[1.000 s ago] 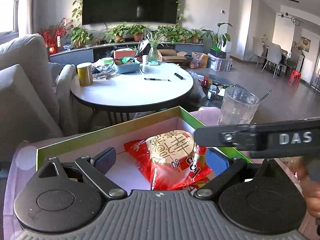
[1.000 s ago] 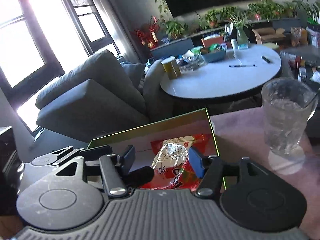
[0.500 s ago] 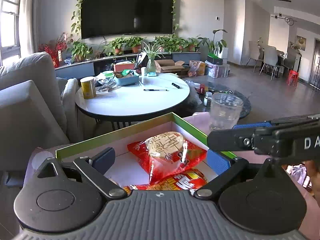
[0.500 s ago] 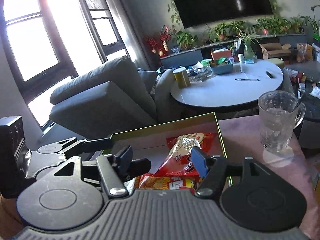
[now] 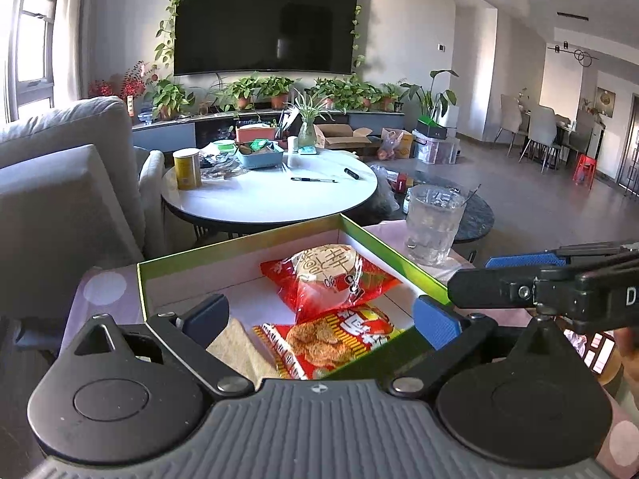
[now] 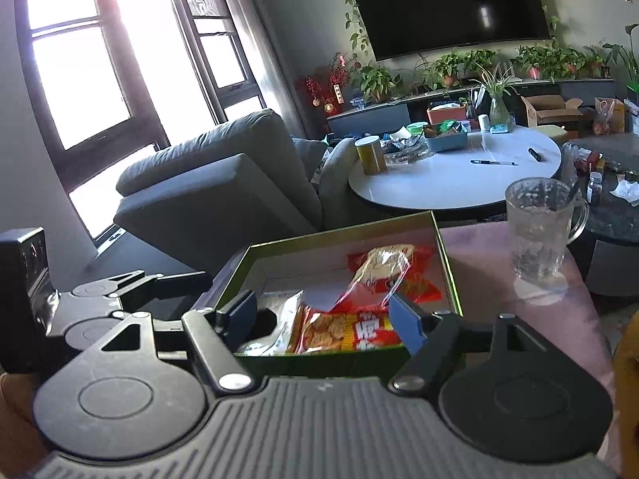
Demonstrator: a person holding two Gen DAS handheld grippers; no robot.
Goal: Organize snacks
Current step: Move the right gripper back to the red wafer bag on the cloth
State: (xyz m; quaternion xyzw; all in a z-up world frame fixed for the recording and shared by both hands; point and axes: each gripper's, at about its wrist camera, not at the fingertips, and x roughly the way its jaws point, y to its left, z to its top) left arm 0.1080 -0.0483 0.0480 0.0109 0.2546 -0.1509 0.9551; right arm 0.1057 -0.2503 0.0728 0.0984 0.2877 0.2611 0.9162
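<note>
Left wrist view: the green box (image 5: 255, 241) sits on the pink surface (image 5: 102, 299), and its near wall is partly cut off behind the gripper body. Inside lie a red-wrapped round cake packet (image 5: 327, 275) toward 12 o'clock, a red-and-yellow cracker packet (image 5: 331, 341) nearer the camera, and a pale packet (image 5: 239, 349) at 9 o'clock of that one, mostly hidden by the left finger linkage. The left gripper (image 5: 319, 317) is spread wide and released, grasping nothing, its blue pads standing over the box's near part. At 3 o'clock the right gripper (image 5: 519, 275) enters side-on; only one blue pad and dark linkage show, so its spread cannot be read here. A ribbed glass mug (image 5: 431, 223) stands on the surface at 1 o'clock, beyond the box.

Right wrist view: the right gripper (image 6: 323, 315) is also open wide and empty, with its pads over the box's near edge. The cracker packet (image 6: 347, 333) lies between the pads, its lower part hidden by the box wall (image 6: 319, 361). The pale packet (image 6: 275, 319) is crumpled and hard to read. The left gripper (image 6: 151, 283) shows at 9 o'clock, side-on beside the box. The glass mug (image 6: 539, 227) stands at 2 o'clock.
</note>
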